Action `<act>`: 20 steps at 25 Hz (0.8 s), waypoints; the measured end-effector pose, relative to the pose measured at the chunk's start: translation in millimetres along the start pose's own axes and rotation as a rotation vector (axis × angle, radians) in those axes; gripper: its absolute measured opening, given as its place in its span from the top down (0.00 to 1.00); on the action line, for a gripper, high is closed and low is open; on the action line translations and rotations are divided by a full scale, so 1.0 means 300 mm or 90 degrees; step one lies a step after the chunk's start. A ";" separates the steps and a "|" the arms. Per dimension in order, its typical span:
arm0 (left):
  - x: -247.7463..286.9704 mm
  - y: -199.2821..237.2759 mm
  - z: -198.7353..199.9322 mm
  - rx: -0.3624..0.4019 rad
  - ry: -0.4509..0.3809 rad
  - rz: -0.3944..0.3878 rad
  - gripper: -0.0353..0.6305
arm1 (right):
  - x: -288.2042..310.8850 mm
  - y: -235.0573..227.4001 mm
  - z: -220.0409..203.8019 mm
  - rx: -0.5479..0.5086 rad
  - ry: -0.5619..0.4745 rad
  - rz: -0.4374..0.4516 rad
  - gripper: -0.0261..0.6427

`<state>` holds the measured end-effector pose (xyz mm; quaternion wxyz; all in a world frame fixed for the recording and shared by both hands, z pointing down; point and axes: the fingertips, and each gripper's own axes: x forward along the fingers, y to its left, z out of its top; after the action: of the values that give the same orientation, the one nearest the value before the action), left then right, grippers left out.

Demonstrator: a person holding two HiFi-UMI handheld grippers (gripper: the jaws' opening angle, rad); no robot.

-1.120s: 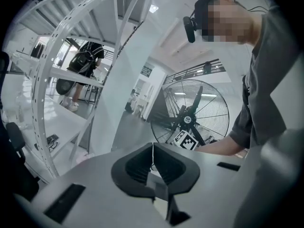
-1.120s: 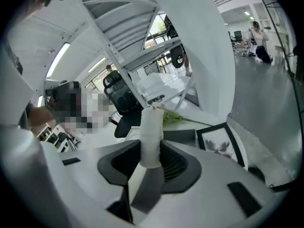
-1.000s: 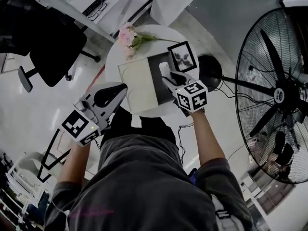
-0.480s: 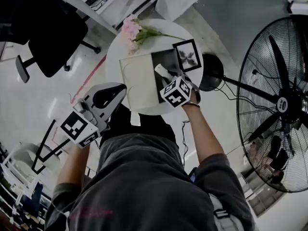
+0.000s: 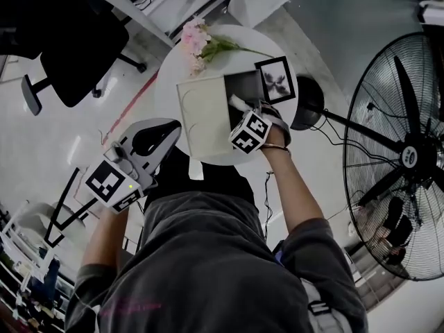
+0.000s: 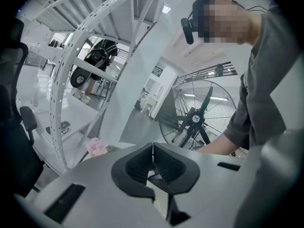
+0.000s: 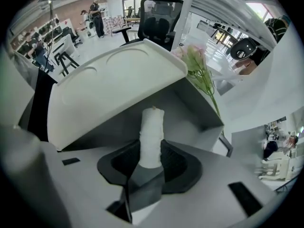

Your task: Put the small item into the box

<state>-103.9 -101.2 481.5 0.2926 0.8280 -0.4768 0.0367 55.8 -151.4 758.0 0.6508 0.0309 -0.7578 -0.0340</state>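
A white box (image 5: 201,113) lies on the round table (image 5: 165,82) with its lid swung open to the left; its dark inside (image 5: 246,87) faces up. My right gripper (image 5: 241,105) reaches over that opening with a small white roll (image 7: 152,129) upright between its pads; the jaws are opening, though the pads still touch the roll. In the right gripper view the lid (image 7: 109,84) leans overhead and the box's inside (image 7: 190,110) lies straight past the right gripper (image 7: 152,151). The left gripper (image 5: 170,127) hangs off the table's near left edge; in its own view the left gripper (image 6: 152,151) is shut on nothing.
Pink flowers (image 5: 196,41) lie at the table's far side, and a framed picture (image 5: 276,80) sits right of the box. A large floor fan (image 5: 399,158) stands at the right, an office chair (image 5: 73,44) at the left. The person's body fills the lower view.
The right gripper has moved forward from the table's near edge to above the open box, turning its marker cube, with the roll in it. The left gripper has hardly moved.
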 end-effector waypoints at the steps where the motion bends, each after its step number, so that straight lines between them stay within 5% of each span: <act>1: -0.001 0.002 0.001 0.000 0.000 0.000 0.92 | 0.005 0.002 -0.001 -0.004 0.003 0.000 0.75; 11: 0.007 0.007 0.051 0.015 0.001 -0.017 0.92 | -0.047 -0.002 0.027 0.028 -0.024 0.022 0.69; 20: 0.022 -0.023 0.128 0.050 -0.001 -0.056 0.92 | -0.242 -0.029 0.051 0.216 -0.156 0.043 0.69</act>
<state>-103.2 -123.6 448.8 0.2611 0.8592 -0.4380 0.0419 51.6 -153.3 683.4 0.5404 0.1098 -0.8266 0.1124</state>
